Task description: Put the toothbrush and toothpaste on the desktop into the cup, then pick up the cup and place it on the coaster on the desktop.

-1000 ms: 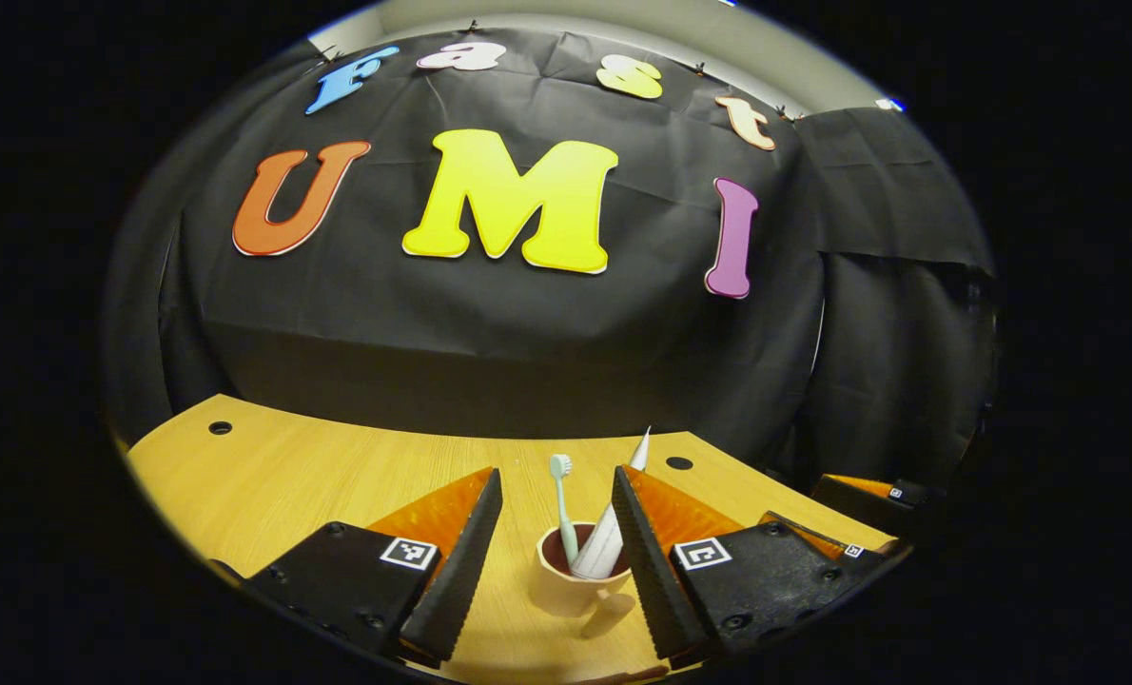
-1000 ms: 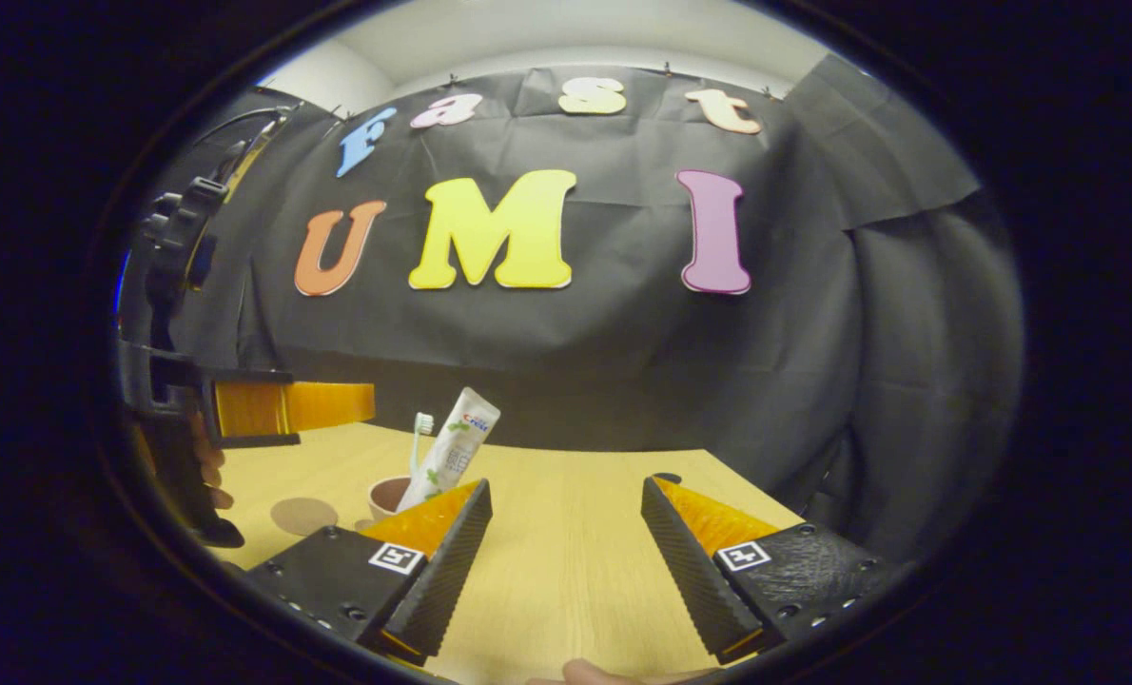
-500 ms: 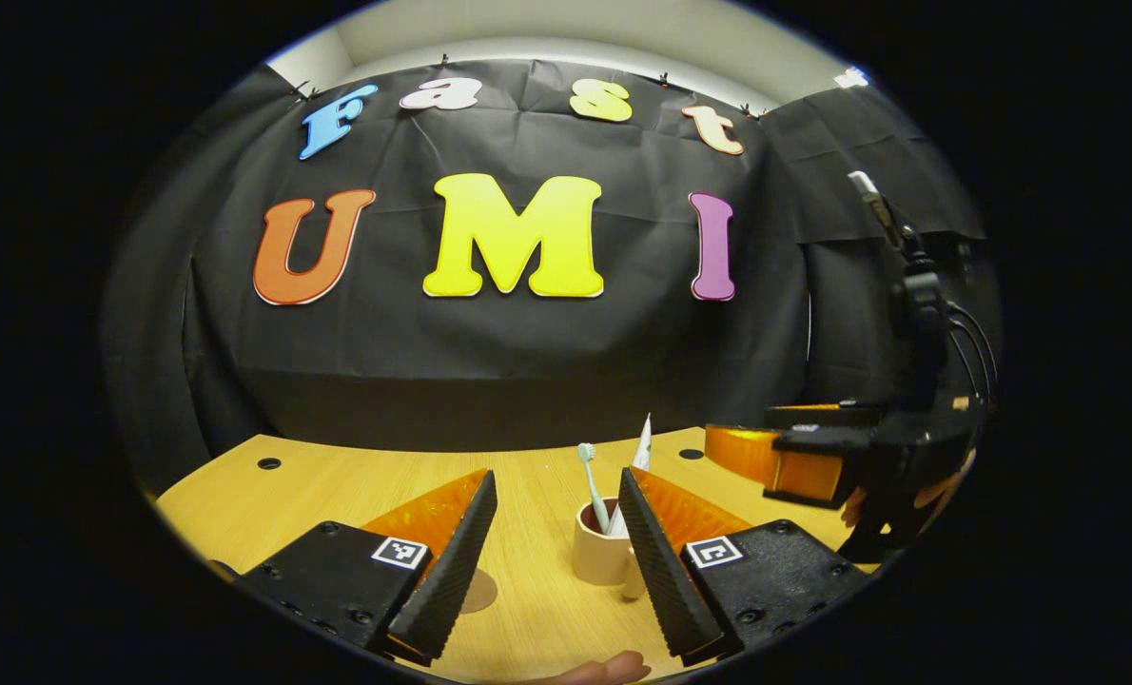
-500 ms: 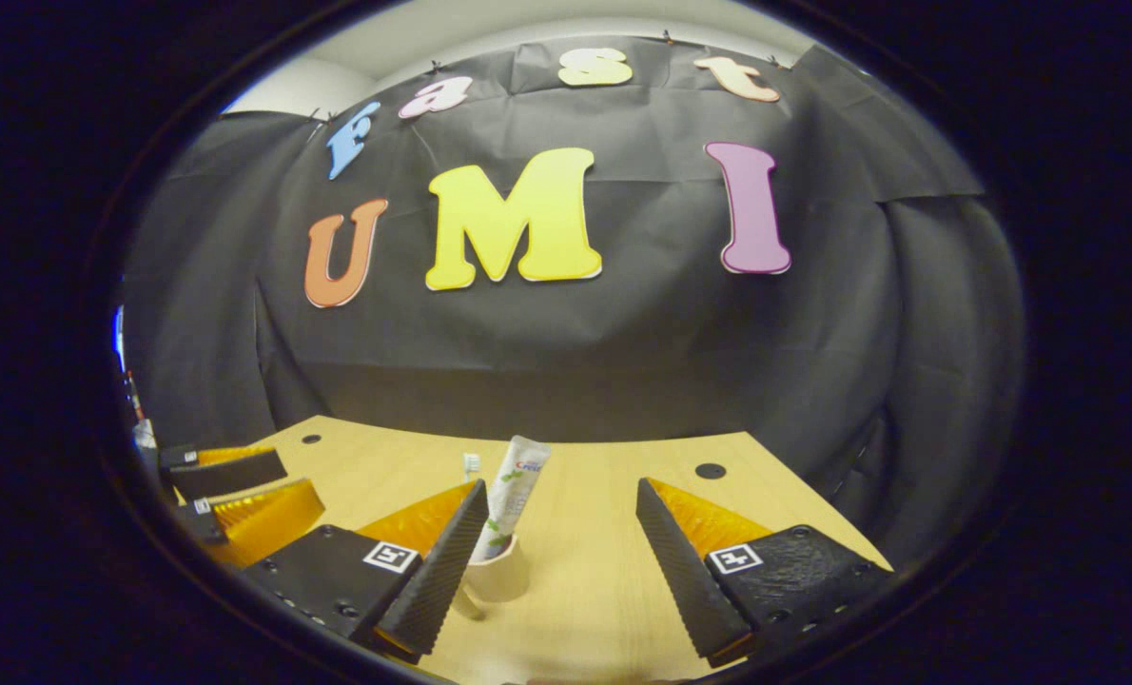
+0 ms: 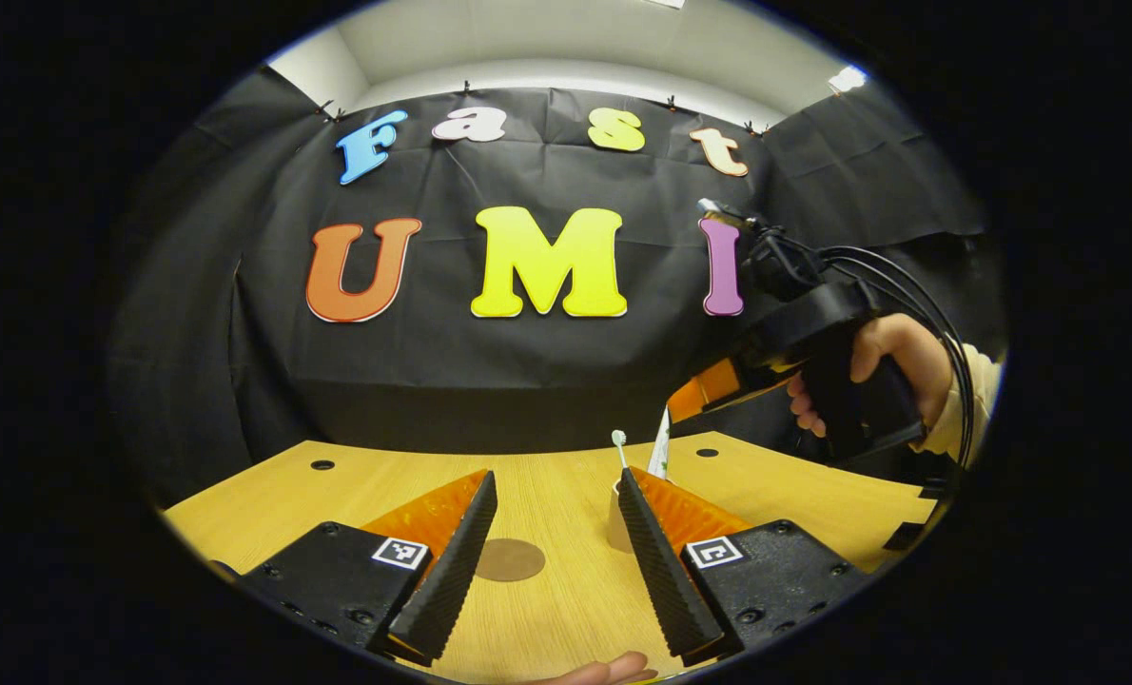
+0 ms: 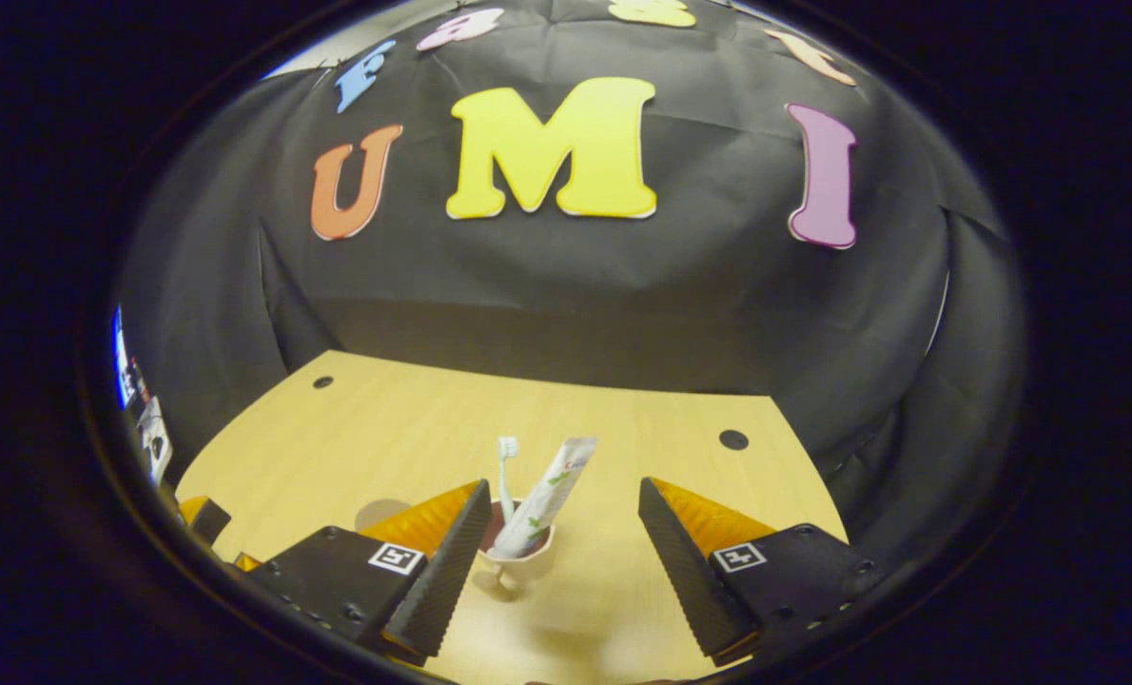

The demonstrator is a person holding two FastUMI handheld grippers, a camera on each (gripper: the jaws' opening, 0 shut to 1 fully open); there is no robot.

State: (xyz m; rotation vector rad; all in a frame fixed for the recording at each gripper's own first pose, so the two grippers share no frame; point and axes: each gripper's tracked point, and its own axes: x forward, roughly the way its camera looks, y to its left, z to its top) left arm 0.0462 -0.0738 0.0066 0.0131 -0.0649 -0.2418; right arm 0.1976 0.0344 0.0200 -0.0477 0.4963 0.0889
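Wooden tabletop (image 6: 414, 428) w/ cable holes near its far edge, black cloth wall behind. Right gripper (image 6: 562, 557) is spread wide, nothing grasped, above the cup (image 6: 520, 559), which stands btwn its fingers, closer to the left one. Toothbrush (image 6: 506, 471) and toothpaste tube (image 6: 545, 498) lean inside the cup. Left gripper (image 5: 552, 557) also released, empty; round coaster (image 5: 510, 559) lies on the tabletop btwn its fingers, cup (image 5: 616, 518) just beside its right finger. Coaster (image 6: 380, 514) sits left of the cup, apart. A hand (image 5: 885, 357) holds the right gripper's handle.
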